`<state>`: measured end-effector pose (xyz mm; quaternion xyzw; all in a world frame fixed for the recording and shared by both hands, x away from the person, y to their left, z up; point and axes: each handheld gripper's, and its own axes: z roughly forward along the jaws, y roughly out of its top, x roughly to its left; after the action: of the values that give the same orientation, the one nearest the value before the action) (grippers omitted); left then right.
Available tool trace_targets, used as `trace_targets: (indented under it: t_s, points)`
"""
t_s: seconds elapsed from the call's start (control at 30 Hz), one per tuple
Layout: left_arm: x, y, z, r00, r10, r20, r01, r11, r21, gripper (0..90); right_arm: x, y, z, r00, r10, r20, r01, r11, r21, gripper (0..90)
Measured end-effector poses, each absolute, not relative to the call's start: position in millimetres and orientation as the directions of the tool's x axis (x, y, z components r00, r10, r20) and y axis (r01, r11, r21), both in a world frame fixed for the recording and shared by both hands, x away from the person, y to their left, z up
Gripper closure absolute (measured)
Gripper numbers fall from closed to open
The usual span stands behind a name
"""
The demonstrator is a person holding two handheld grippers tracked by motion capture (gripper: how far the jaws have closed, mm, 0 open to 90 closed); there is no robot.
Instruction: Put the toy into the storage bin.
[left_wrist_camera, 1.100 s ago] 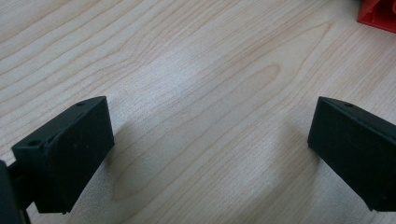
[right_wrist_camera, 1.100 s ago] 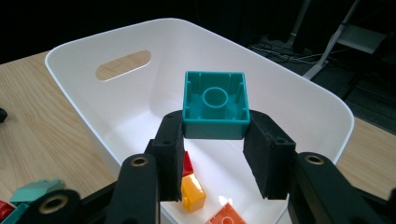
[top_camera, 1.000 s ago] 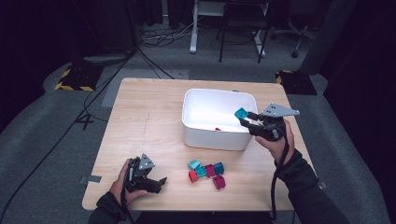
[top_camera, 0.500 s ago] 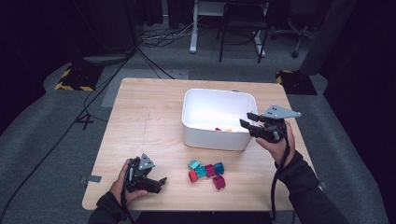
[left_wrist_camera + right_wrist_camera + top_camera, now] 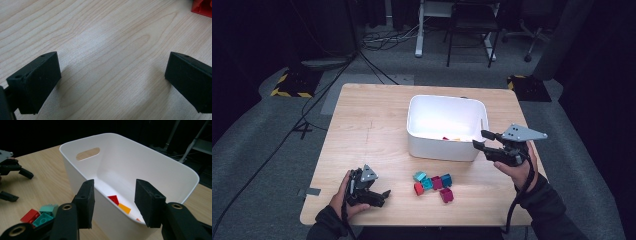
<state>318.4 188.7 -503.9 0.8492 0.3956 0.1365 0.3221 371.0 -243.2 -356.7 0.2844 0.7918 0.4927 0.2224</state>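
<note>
Right gripper (image 5: 480,138) at the near right corner of the white bin (image 5: 447,107), jaws just opening, nothing btwn them; red and orange pieces (image 5: 119,203) lie in the bin. Left gripper (image 5: 382,196) rests on the table (image 5: 362,120), jaws spread, empty. Loose bricks (image 5: 433,183) lie btwn the hands.

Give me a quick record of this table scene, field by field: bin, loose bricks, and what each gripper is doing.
bin: white bin, red and orange pieces inside
loose bricks: brick cluster on the table in front of the bin
right gripper: at the bin's near right corner, jaws just been opening, nothing between them
left gripper: open, empty, low over the table
</note>
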Motion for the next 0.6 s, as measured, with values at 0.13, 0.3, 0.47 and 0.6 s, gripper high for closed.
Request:
trace_targets:
  t_s: [0.13, 0.3, 0.47, 0.6]
  points:
    - [318.3, 188.5, -504.2, 0.65, 0.76, -0.028, 0.586, -0.477, 0.655, 0.5, 362.1, -245.2, -366.0, -0.754, 0.656, -0.045, 0.252, 0.352, 0.901, 46.1]
    - [318.3, 188.4, -504.3, 0.649, 0.76, -0.026, 0.586, -0.477, 0.655, 0.5, 351.0, -244.7, -386.0, -0.776, 0.63, -0.029, 0.262, 0.363, 0.894, 43.8]
    - [318.3, 188.5, -504.2, 0.649, 0.76, -0.028, 0.586, -0.477, 0.655, 0.5, 341.3, -240.9, -409.4, -0.806, 0.592, -0.008, 0.271, 0.382, 0.883, 40.0]
    - [318.3, 188.5, -504.2, 0.649, 0.76, -0.027, 0.586, -0.477, 0.655, 0.5, 335.7, -233.4, -430.2, -0.832, 0.555, -0.013, 0.275, 0.433, 0.859, 38.2]
